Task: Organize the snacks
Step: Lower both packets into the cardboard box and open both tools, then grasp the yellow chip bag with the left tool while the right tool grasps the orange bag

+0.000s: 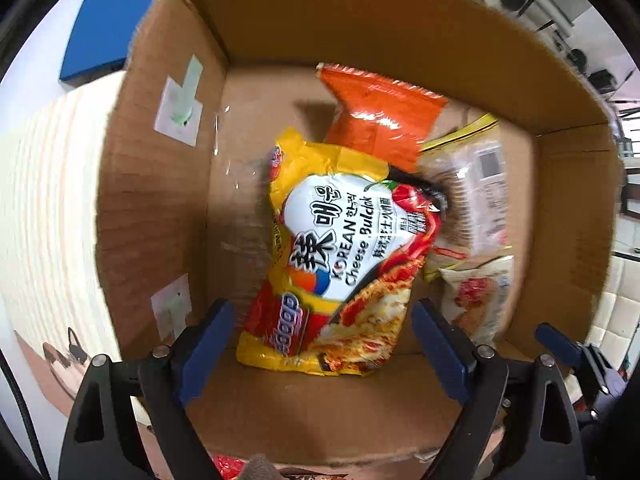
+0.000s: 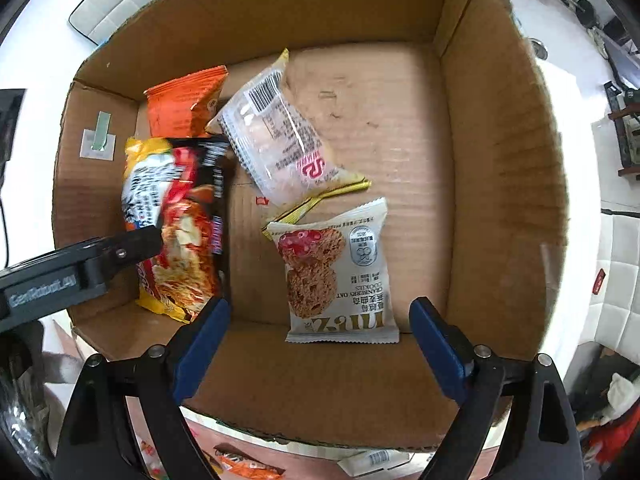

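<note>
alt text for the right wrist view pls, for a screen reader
Looking down into an open cardboard box holding four snack packs: a cranberry oat cookie pack nearest, a clear biscuit pack, an orange bag and a yellow noodle pack at left. The right gripper hangs open and empty over the cookies; the left gripper reaches in from the left.

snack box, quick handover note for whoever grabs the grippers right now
Left gripper: open over the yellow noodle pack, holding nothing.
Right gripper: open above the cranberry oat cookie pack, holding nothing.
In the cardboard box: both of those, an orange bag and a clear cracker pack.
Left: packets still lie outside the box's near edge.
</note>
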### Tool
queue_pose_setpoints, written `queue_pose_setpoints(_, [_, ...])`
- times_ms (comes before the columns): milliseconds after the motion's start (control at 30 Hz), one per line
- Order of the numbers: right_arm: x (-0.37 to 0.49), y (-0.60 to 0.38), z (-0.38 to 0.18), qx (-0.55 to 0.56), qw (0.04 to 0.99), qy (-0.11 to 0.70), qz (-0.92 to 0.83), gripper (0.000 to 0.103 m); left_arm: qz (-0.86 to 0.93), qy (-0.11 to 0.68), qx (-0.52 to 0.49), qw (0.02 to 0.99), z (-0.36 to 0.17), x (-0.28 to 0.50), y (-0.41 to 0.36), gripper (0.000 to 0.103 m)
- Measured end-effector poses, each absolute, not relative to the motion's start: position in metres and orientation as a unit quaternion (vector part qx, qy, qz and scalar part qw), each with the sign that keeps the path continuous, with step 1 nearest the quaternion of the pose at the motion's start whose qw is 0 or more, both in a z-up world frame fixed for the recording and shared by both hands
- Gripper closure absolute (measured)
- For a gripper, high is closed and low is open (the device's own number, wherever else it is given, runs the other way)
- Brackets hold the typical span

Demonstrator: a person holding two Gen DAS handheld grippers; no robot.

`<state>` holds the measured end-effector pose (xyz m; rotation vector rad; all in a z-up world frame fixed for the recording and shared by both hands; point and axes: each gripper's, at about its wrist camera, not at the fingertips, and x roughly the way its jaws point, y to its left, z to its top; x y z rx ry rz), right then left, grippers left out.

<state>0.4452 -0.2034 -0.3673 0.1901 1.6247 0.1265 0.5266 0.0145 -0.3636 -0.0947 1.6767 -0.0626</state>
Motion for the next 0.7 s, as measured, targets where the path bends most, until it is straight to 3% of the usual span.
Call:
queue_pose_setpoints(433, [0.369,-0.195,-0.294,0.103,0.734,0.668,0.062,0.009,-0.05,0.635,-0.01,0.77,-0.262,0.438,0.045,0.011])
queue_pose_setpoints(700, [0.252,-0.129,-0.328,0.032,0.68,0.718,0.147,0.009,-0.028,0.661,-0.038,0.749,-0.27,0.333,0.116,0.011])
